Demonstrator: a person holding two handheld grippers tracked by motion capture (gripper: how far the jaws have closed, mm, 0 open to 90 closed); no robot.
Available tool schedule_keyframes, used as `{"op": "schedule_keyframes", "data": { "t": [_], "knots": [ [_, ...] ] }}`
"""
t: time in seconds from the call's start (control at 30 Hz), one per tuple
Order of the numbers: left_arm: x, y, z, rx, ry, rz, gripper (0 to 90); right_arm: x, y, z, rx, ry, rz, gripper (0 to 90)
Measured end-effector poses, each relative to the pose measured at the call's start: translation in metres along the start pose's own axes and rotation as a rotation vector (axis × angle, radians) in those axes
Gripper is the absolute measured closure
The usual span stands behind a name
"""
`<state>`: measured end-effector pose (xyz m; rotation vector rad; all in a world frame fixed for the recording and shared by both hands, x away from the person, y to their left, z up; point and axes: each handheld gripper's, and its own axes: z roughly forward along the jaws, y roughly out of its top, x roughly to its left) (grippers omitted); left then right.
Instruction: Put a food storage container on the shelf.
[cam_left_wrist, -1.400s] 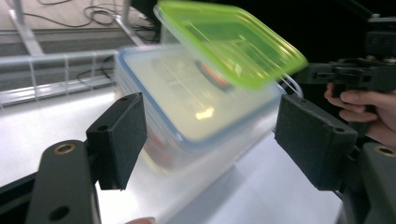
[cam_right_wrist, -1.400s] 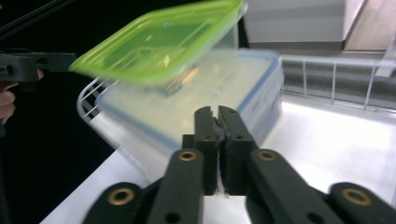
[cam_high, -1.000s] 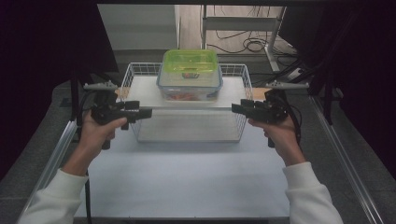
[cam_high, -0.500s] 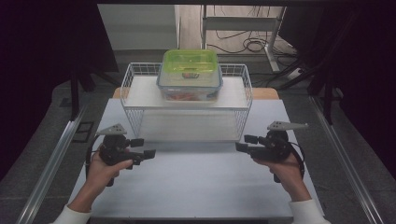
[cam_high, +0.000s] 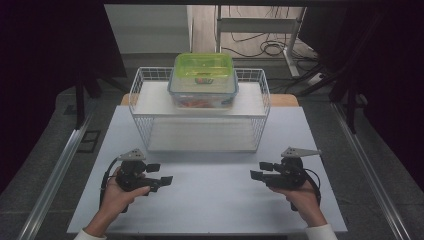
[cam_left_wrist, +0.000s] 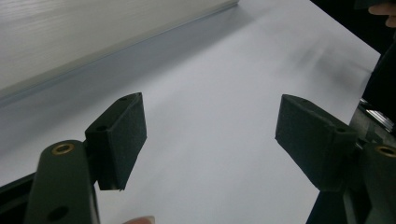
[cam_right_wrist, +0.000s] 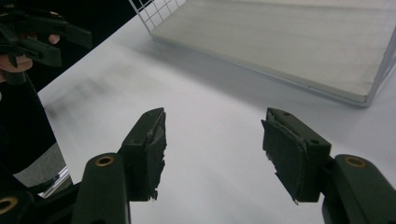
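Both grippers, left and right, spread wide, seemingly just above table.

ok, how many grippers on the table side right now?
2. Left gripper at the near left of the white table, right gripper at the near right, both open and empty.

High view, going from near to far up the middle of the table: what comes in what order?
Bare white table top → wire basket's near wall → green-lidded container on the shelf inside it → floor with cables beyond.
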<state>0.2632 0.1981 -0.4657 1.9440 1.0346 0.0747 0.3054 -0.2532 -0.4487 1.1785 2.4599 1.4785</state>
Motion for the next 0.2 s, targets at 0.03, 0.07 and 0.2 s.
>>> {"op": "schedule_keyframes", "data": {
  "t": [0.03, 0.07, 0.2],
  "knots": [
    [0.0002, -0.0006, -0.0002, 0.001, 0.000, -0.001, 24.3, 0.0005, -0.0001, -0.0008, -0.006, 0.003, -0.001, 39.5],
    [0.0005, -0.0014, -0.0007, -0.001, 0.000, -0.005, 24.3, 0.0006, -0.0003, -0.0012, -0.010, 0.003, -0.004, 39.3],
    [0.0029, -0.0036, -0.0025, -0.014, 0.010, -0.014, 23.0, 0.0011, -0.0025, -0.0022, -0.026, 0.000, -0.006, 37.1]
  ]
}}
